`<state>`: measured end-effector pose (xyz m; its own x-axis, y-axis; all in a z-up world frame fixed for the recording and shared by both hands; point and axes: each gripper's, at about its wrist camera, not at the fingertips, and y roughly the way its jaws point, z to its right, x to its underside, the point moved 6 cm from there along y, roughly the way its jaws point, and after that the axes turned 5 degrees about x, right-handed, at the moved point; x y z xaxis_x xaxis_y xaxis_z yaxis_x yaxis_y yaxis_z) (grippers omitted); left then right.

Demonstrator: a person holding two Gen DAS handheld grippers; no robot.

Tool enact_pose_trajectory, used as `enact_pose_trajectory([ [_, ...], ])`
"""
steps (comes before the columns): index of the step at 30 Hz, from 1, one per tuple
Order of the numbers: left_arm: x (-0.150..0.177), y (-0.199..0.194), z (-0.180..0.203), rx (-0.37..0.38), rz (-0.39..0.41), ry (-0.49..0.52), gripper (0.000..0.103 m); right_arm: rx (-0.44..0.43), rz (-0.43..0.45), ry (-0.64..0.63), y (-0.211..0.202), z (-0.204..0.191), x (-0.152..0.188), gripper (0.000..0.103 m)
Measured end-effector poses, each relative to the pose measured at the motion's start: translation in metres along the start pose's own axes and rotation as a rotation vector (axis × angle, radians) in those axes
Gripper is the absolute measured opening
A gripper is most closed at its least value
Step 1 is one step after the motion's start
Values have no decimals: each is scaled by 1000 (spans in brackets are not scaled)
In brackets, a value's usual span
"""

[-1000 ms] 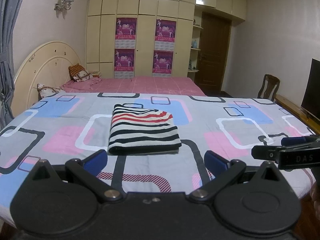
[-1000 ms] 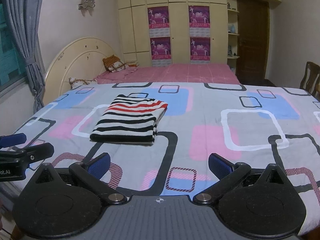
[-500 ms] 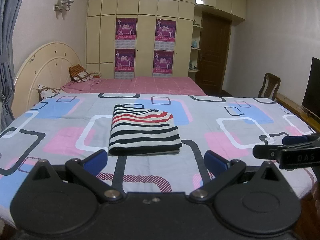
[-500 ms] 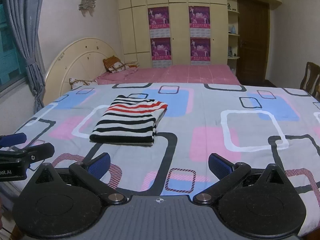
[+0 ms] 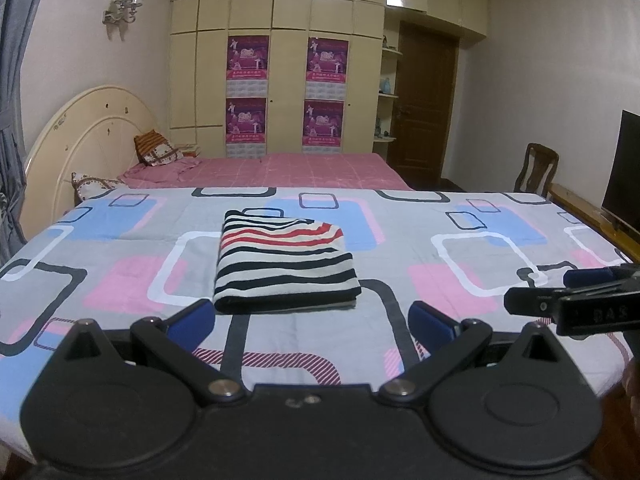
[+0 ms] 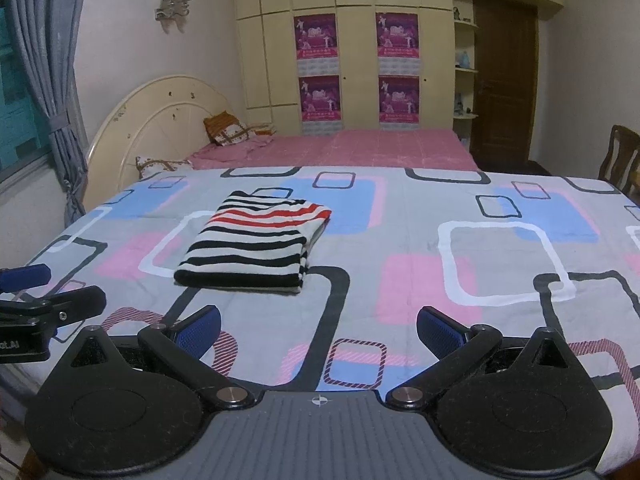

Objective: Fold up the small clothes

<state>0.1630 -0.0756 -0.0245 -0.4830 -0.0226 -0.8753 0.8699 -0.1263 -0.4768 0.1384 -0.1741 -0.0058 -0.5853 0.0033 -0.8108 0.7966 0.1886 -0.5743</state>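
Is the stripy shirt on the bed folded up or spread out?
Folded. The black, white and red striped knit garment lies as a neat thick rectangle on the patterned grey bedsheet, stacked layers showing at its near edge.

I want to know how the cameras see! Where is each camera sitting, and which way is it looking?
Left wrist: sits on the left gripper, low at the bed's near edge, facing the folded striped shirt; its open blue fingers show, the right gripper alongside.
Right wrist: sits on the right gripper, facing the same way; its open fingers show, the left gripper alongside.
Both share the shirt, patterned bedsheet and wardrobe.
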Motion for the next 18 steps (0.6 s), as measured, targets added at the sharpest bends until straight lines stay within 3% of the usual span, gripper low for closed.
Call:
enact_pose_trajectory([
  [18,5,2,-2,5,-8,11,102,-12,-4,-23,4,-4,2,103],
])
